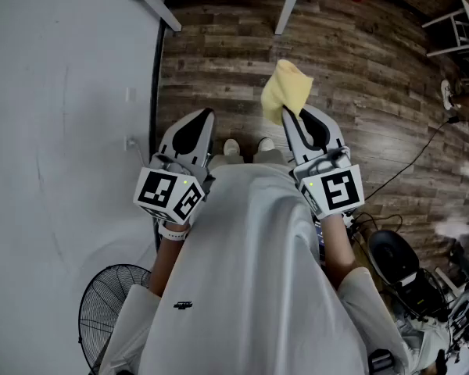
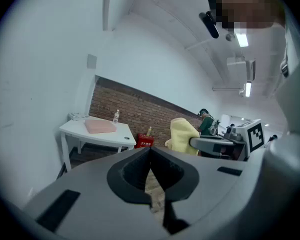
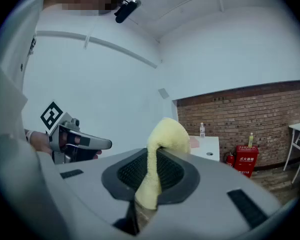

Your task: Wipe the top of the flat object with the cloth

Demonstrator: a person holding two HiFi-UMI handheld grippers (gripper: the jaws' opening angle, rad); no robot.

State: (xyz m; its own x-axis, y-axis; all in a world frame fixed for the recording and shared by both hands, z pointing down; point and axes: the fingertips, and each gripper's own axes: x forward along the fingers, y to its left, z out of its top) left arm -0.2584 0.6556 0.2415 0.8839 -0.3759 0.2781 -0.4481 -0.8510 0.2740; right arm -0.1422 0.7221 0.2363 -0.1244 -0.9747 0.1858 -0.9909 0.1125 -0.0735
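Observation:
My right gripper [image 1: 288, 116] is shut on a yellow cloth [image 1: 285, 91], which sticks up and folds over past its fingertips. In the right gripper view the cloth [image 3: 162, 144] runs pinched between the jaws. My left gripper [image 1: 208, 116] is held beside it at chest height, shut with nothing in it; its jaws meet at the tip [image 2: 150, 149]. The flat pink object [image 2: 100, 126] lies on a white table [image 2: 121, 136] against the brick wall, some way ahead of both grippers. In the right gripper view the cloth partly hides the pink object [image 3: 195, 143].
A small bottle [image 2: 116, 116] stands on the table behind the pink object. A red box [image 3: 246, 161] sits on the wood floor by the wall. A floor fan [image 1: 113, 307] stands at my lower left, and cables and gear [image 1: 410, 268] lie at my right. A person [image 2: 206, 121] stands far off.

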